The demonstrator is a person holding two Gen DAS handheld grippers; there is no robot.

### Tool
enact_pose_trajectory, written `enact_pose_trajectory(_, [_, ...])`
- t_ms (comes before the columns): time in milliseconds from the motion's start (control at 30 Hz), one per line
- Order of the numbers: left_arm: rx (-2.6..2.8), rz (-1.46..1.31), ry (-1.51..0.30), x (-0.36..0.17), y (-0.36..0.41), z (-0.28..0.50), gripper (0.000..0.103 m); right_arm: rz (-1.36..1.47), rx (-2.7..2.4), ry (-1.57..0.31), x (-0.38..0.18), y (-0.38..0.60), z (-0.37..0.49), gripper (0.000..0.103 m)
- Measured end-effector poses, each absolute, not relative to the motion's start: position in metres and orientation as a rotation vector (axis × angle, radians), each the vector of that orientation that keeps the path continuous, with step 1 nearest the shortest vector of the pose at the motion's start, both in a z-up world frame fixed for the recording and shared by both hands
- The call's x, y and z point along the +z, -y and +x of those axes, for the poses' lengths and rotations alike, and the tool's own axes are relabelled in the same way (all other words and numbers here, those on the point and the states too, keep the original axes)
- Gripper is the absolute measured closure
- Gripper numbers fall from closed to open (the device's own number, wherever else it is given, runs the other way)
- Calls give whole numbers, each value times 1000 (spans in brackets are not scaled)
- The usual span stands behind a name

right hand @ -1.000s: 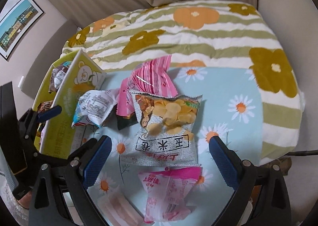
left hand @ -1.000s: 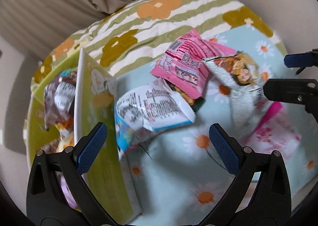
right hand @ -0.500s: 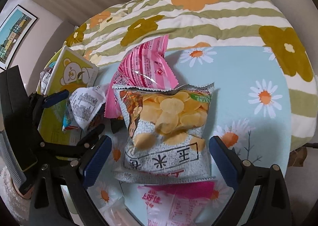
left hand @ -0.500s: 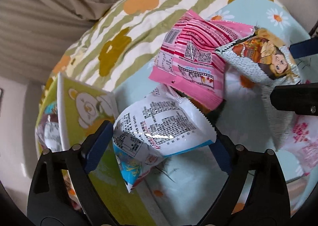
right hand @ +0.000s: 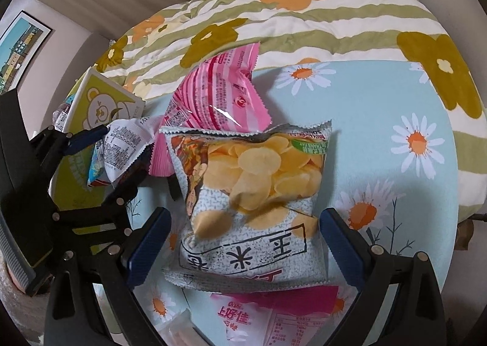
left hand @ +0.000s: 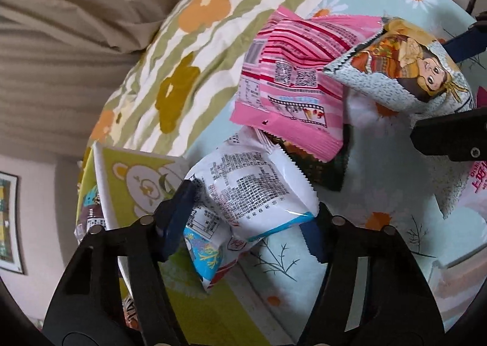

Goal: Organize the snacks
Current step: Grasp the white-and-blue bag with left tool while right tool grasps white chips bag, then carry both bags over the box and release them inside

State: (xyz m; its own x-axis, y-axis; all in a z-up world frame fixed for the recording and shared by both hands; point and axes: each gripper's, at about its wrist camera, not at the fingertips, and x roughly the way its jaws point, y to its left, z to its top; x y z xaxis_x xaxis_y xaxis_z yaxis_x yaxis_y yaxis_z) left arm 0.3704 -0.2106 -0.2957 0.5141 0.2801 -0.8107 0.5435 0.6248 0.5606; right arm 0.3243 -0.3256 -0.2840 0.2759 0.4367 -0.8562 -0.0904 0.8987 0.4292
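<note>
Dark green packet (left hand: 322, 169) mostly hidden under pink bag (left hand: 292, 87); box (left hand: 127, 175) contents barely visible behind wall.

Grey crinkly chip bag (right hand: 252, 203) showing boxed characters "玉米卷", upside down; pink-white plastic packet (right hand: 243, 318) showing "Oishi 上好佳".

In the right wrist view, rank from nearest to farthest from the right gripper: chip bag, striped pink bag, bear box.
1. chip bag, between the right gripper fingers.
2. striped pink bag, just behind the chip bag.
3. bear box, far left, beyond it.
</note>
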Motion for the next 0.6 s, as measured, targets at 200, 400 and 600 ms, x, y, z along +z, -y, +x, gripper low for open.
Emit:
enact_pose_trajectory(200, [-180,909,-1039,-287,206,365,56,329,356,-1236,-284,325,320,6])
enact_pose_trajectory(400, [-184,887,-1020,-278,205,353,77,335,363,-1219,-286,322,321,20])
enact_pose_trajectory(600, [-175,865,-1021,-276,202,343,78,307,383,-1202,-281,314,317,39])
